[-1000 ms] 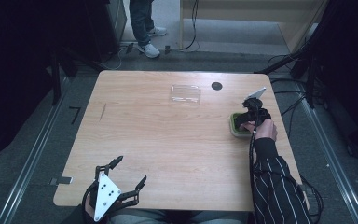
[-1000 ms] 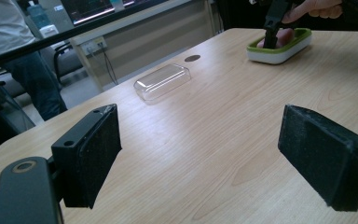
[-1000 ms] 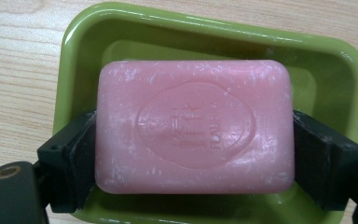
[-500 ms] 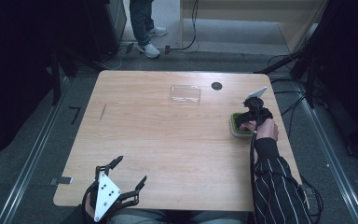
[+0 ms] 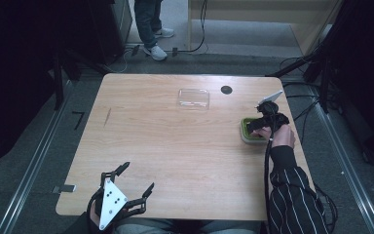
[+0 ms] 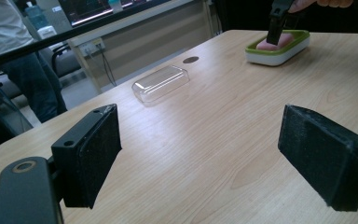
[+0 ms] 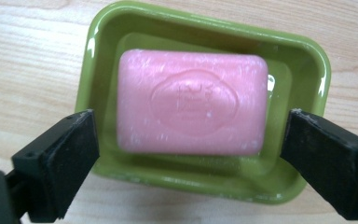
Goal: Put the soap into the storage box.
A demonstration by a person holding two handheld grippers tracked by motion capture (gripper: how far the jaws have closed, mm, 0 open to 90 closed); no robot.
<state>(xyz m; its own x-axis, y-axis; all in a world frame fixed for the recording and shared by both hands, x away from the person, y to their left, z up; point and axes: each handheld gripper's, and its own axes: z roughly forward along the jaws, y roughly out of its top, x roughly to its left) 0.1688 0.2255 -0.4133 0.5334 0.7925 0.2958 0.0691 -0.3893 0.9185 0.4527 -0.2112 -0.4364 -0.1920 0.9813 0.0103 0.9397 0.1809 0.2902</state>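
A pink bar of soap (image 7: 191,109) lies in a green dish (image 7: 98,51) at the table's right side. My right gripper (image 7: 187,120) hangs right above it, pointing down. Its jaws have just been opening and now stand wide on either side of the dish, with the pads off the soap. From the high view, the same gripper (image 5: 255,126) covers part of the dish (image 5: 246,135). My left gripper (image 5: 138,176) rests open at the table's near left edge. In the left gripper view its jaws (image 6: 198,135) hold nothing, and the dish (image 6: 279,51) sits far off.
A clear plastic lid (image 5: 194,97) lies toward the far middle of the table, with a small black disc (image 5: 226,89) to its right. A person's legs (image 5: 148,24) stand beyond the far edge. Cables trail on the floor at the right.
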